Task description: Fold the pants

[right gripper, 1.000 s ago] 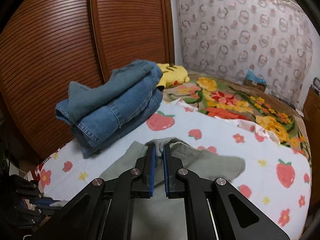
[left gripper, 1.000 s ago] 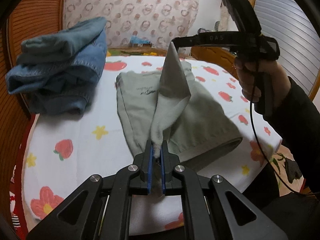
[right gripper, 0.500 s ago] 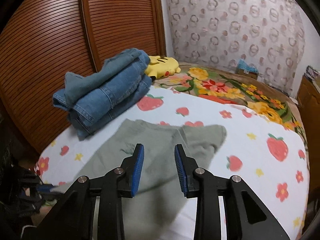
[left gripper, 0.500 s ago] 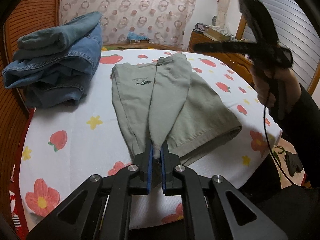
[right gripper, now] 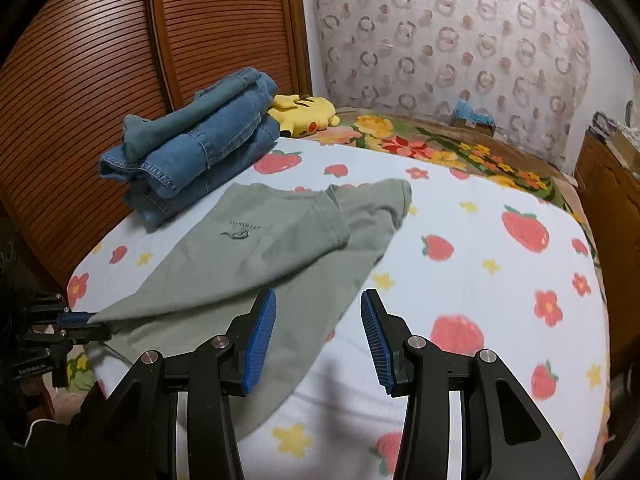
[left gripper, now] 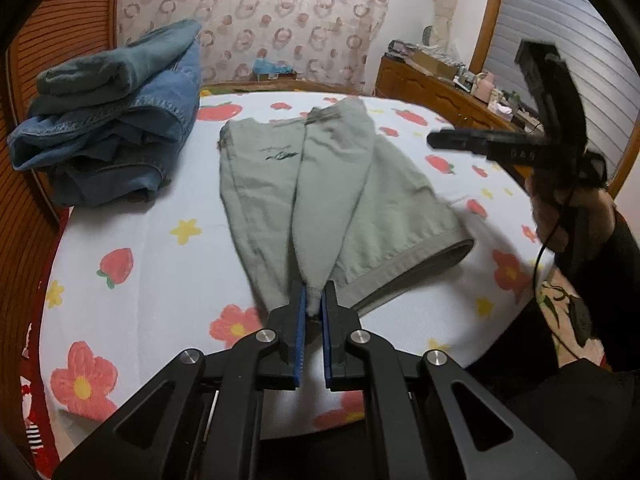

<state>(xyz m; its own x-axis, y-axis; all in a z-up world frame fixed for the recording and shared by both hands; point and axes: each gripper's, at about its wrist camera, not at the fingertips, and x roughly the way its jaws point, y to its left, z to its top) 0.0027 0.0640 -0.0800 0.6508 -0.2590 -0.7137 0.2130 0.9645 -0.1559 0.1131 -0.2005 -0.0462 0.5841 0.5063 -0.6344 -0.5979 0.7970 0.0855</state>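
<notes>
Left gripper (left gripper: pixel 313 307) jaws pinched on pants (left gripper: pixel 328 196) hem to anchor fold on bed (right gripper: pixel 460 280); right gripper (right gripper: pixel 318 340) jaws opening, empty, fabric released.

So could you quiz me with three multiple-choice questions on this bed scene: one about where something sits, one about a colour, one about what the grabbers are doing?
1. Where is the folded denim stack?
A. by the wooden wall
B. on the floor
C. on the dresser

2. What colour are the pants being folded?
A. red
B. grey-green
C. black

3. Which gripper clamps cloth?
A. right gripper
B. neither
C. left gripper

Answers: 1 A, it lies on the bed against the slatted wood. 2 B, pale grey-green fabric. 3 C, its pads pinch the pants' edge; the right's jaws are opening, empty.
</notes>
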